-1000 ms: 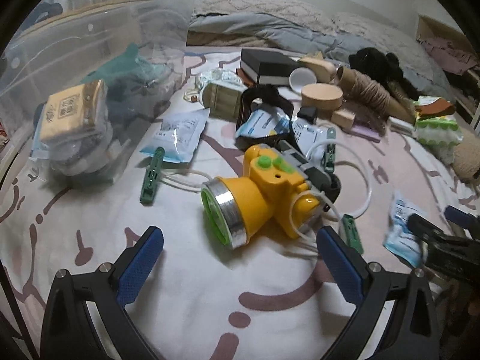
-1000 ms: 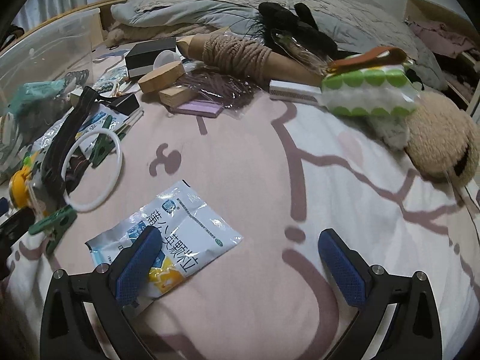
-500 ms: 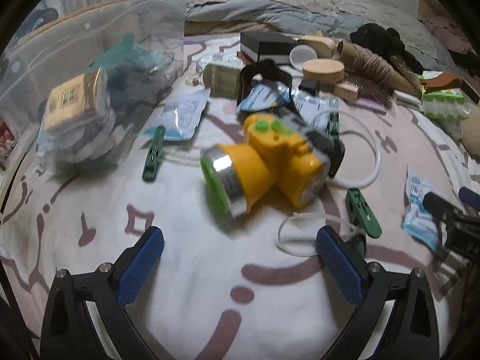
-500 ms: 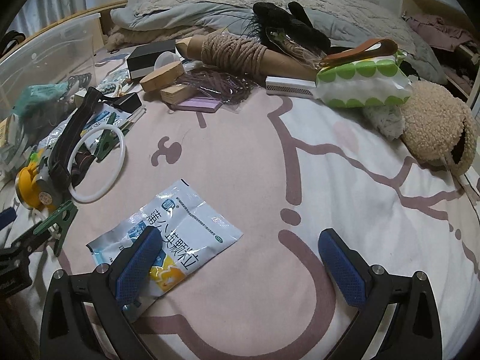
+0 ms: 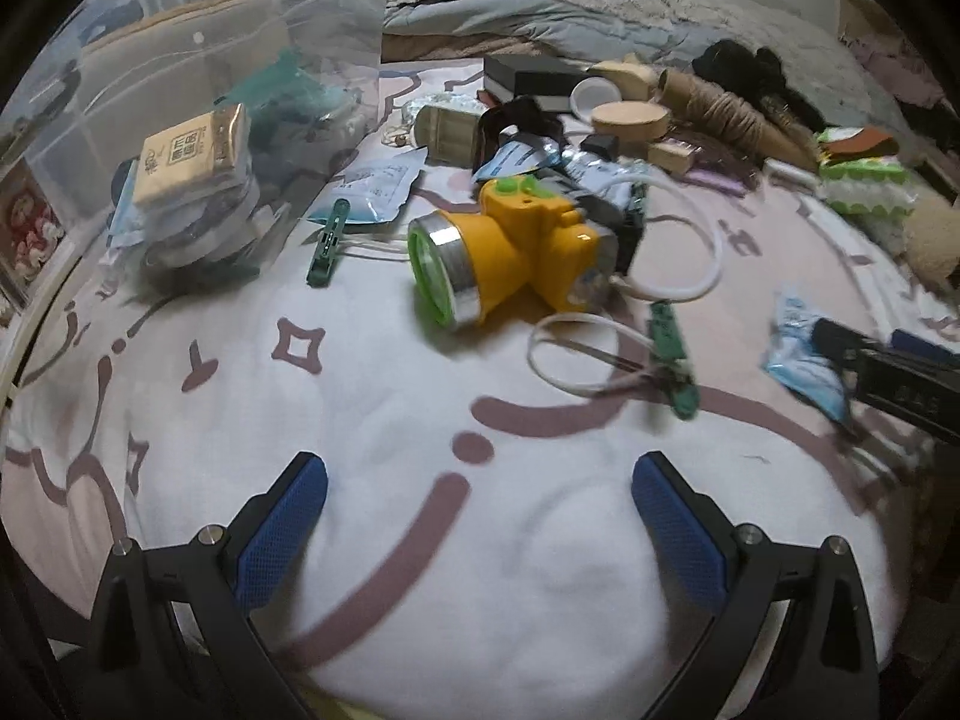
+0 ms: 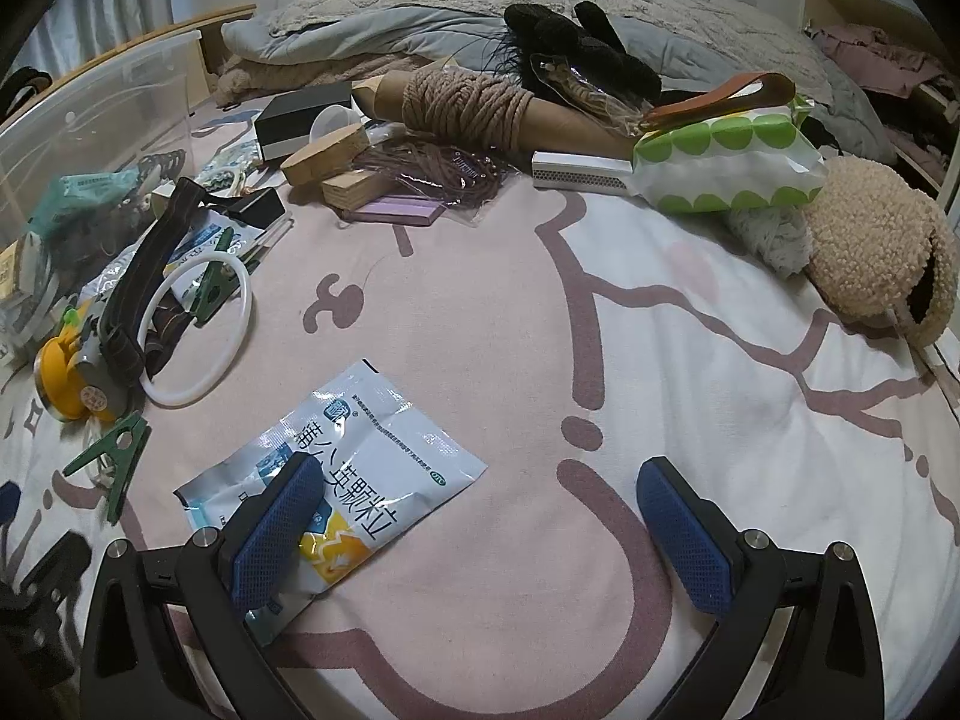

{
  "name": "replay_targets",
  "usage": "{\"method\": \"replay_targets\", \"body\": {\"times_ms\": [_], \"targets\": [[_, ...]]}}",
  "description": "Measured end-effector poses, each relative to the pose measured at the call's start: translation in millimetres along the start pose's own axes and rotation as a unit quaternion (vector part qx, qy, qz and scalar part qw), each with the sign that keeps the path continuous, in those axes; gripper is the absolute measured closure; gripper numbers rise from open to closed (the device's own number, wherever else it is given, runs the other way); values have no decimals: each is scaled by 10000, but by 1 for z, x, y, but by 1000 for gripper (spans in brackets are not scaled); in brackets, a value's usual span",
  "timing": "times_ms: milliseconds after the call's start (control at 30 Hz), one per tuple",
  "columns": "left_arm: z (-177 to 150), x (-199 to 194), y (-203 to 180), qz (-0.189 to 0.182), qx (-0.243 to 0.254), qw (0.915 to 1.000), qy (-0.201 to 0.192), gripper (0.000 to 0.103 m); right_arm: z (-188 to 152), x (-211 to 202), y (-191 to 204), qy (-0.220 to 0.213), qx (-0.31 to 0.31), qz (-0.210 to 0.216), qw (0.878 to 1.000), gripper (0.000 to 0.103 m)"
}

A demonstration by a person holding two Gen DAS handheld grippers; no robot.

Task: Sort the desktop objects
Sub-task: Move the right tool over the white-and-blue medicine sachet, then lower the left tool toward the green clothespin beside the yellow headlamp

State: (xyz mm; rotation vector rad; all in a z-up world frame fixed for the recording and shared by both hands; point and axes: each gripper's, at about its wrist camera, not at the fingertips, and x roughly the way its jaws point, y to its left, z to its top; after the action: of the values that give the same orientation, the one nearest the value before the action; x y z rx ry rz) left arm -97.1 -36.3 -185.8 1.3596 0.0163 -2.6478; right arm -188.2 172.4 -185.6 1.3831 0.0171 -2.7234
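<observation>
A yellow headlamp (image 5: 510,252) with a green-rimmed lens lies on the patterned bedsheet, well ahead of my left gripper (image 5: 480,531), which is open and empty. The lamp also shows in the right wrist view (image 6: 75,375). A white and blue medicine sachet (image 6: 354,462) lies flat just ahead of my right gripper (image 6: 480,531), which is open; its left fingertip (image 6: 276,534) overlaps the sachet's near edge. In the left wrist view the right gripper (image 5: 888,378) shows at the right edge, over the sachet (image 5: 798,354).
A clear plastic bin (image 5: 198,102) holding packets stands at the left. Green clips (image 5: 327,240) (image 6: 111,459), a white ring (image 6: 198,330), a black box (image 6: 303,120), a twine spool (image 6: 474,102), wooden blocks, a green dotted tissue pack (image 6: 726,162) and a fluffy bag (image 6: 876,252) lie around.
My left gripper has pulled back from the headlamp, which now lies farther away and turned. My right gripper has shifted slightly; the sachet sits closer to its left finger.
</observation>
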Motion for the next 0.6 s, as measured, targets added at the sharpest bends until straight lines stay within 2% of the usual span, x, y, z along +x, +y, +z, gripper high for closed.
{"method": "replay_targets", "body": {"times_ms": [133,267,433,600], "targets": [[3,-12,-7,-456,-31,9987,-212,0,0,0,0,0,2,1,10000,0],[15,-15,-18,-520,104,9978,-406,0,0,0,0,-4,8,18,10000,0],[23,-14,-30,-867,270,9936,-673,2,0,0,0,-6,13,33,10000,0],[24,-10,-26,-653,166,9952,-705,2,0,0,0,-5,16,39,10000,0]]}}
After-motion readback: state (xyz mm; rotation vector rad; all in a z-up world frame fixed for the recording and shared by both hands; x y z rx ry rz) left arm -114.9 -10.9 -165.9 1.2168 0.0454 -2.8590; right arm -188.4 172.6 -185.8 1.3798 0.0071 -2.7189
